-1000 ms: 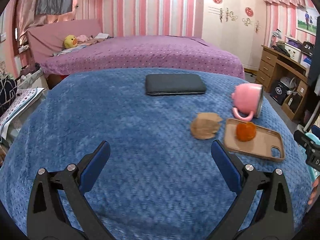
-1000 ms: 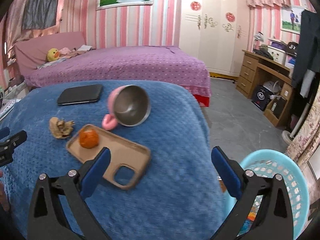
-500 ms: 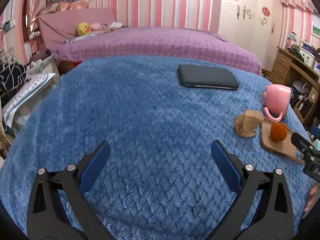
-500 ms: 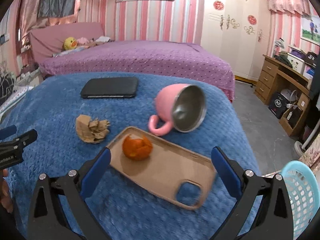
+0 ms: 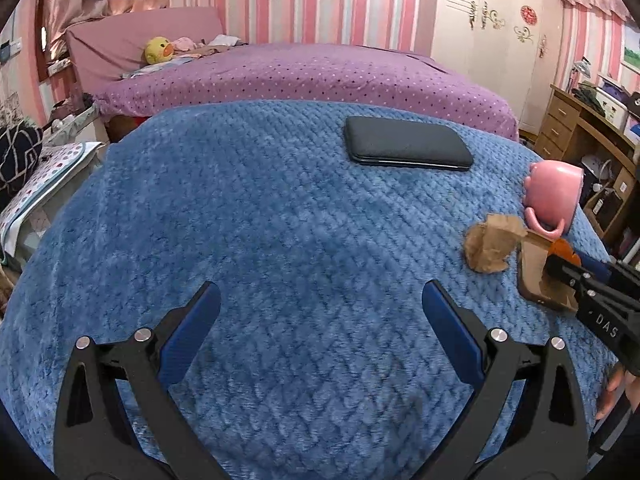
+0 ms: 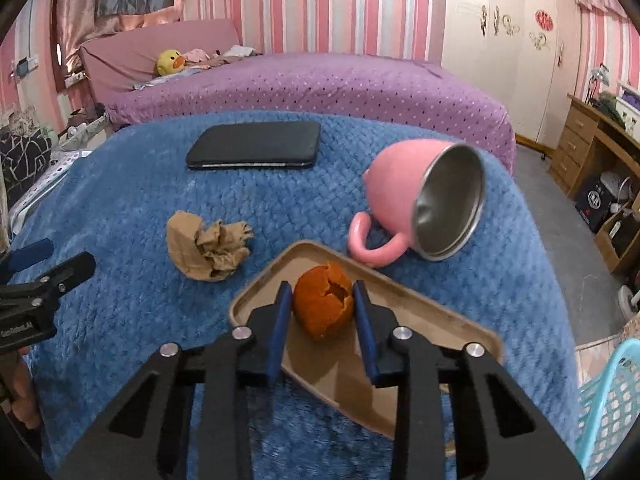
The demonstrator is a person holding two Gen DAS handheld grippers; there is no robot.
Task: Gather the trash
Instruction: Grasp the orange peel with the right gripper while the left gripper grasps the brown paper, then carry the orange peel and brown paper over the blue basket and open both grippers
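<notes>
An orange peel (image 6: 323, 306) lies on a tan phone case (image 6: 420, 320) on the blue blanket. My right gripper (image 6: 321, 285) has its jaws closing around the peel, and both blue pads touch its sides. A crumpled brown paper (image 6: 208, 246) sits to the left of the case, free of both grippers. In the left wrist view the paper (image 5: 494, 248) is far right. My left gripper (image 5: 320, 296) hovers open over bare blanket, well left of the paper, with nothing between its fingers.
A pink mug (image 6: 400, 184) lies on its side just behind the case. A black flat case (image 6: 256, 150) rests farther back. A light blue basket (image 6: 612, 400) stands on the floor off the blanket's right edge. A purple bed (image 6: 320, 80) lies beyond.
The right gripper came forward and down over the phone case, and its jaws closed in from wide open around the orange peel. The left gripper drifted left, staying open.
</notes>
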